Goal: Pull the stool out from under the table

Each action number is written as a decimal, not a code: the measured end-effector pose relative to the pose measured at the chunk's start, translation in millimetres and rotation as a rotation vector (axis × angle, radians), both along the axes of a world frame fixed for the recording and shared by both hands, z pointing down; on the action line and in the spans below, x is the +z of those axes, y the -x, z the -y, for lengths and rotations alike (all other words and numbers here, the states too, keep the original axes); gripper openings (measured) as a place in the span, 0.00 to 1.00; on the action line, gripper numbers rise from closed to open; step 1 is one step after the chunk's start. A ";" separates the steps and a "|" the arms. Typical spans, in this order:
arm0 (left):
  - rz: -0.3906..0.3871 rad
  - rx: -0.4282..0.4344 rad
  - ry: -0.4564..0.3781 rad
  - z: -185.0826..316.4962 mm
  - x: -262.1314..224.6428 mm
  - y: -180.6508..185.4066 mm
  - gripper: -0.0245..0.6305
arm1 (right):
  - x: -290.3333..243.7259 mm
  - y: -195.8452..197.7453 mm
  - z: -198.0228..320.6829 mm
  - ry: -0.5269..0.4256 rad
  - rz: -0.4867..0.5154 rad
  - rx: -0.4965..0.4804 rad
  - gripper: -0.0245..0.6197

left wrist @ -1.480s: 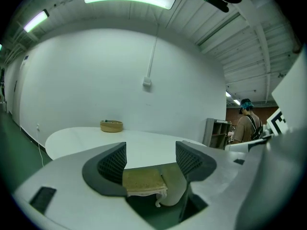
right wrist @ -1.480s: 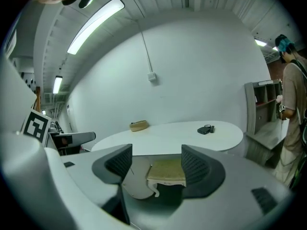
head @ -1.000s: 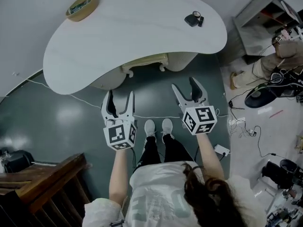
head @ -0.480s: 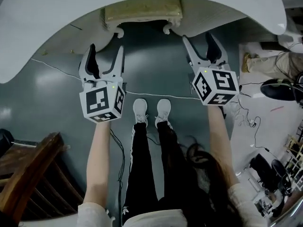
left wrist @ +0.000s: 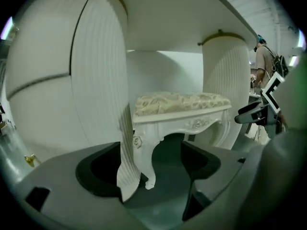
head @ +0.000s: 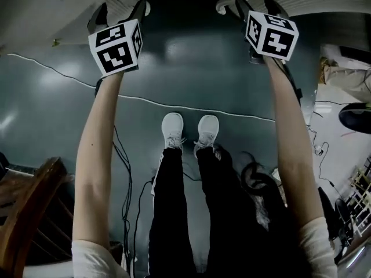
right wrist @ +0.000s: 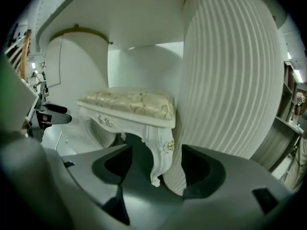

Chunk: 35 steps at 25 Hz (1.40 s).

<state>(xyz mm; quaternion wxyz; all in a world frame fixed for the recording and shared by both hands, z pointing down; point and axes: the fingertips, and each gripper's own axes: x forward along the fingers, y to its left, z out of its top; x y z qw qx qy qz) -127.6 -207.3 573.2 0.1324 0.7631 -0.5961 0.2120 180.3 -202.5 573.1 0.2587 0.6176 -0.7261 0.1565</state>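
A white carved stool with a cream patterned cushion stands under the white table, between its two ribbed pedestals. My left gripper is low near the floor with its jaws opening. The stool's front left leg stands between and just ahead of them, untouched. My right gripper is open, with the front right leg framed between its jaws, also apart. In the head view both grippers, left and right, reach to the table's edge, beside the stool's curled feet.
Ribbed pedestals flank the stool closely: one by the left gripper, one by the right. A thin cable crosses the dark floor ahead of my shoes. Wooden furniture sits lower left. A person stands at the far right.
Both grippers have moved forward and down to the stool's front legs under the table edge. The head view has dipped toward the floor. The left jaws have spread wider.
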 end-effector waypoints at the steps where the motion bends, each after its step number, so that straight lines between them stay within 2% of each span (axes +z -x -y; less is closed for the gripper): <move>1: 0.015 0.005 0.004 7.4 9.6 0.6 0.59 | 11.8 -2.2 4.9 0.007 -0.012 -0.001 0.52; 6: 0.099 0.022 0.012 46.2 43.1 4.3 0.59 | 56.4 -12.9 28.3 0.040 -0.051 0.009 0.52; 10: 0.108 0.012 0.017 70.0 49.0 3.7 0.59 | 66.4 -17.2 48.9 0.035 -0.042 0.022 0.52; 15: 0.151 0.042 0.043 80.1 58.0 0.8 0.59 | 72.6 -11.7 57.6 0.043 -0.085 0.015 0.51; 19: 0.217 0.072 0.096 85.7 70.7 1.9 0.59 | 80.1 -8.5 60.0 0.086 -0.087 0.017 0.44; 20: 0.238 0.088 0.106 86.4 72.6 1.3 0.49 | 80.4 -8.7 60.3 0.087 -0.081 0.020 0.43; 21: 0.253 0.101 0.111 86.6 73.5 0.9 0.48 | 80.3 -9.0 60.7 0.087 -0.079 0.020 0.43; 35: 0.266 0.103 0.133 61.7 74.7 8.2 0.46 | 79.9 -3.5 42.6 0.118 -0.087 -0.005 0.43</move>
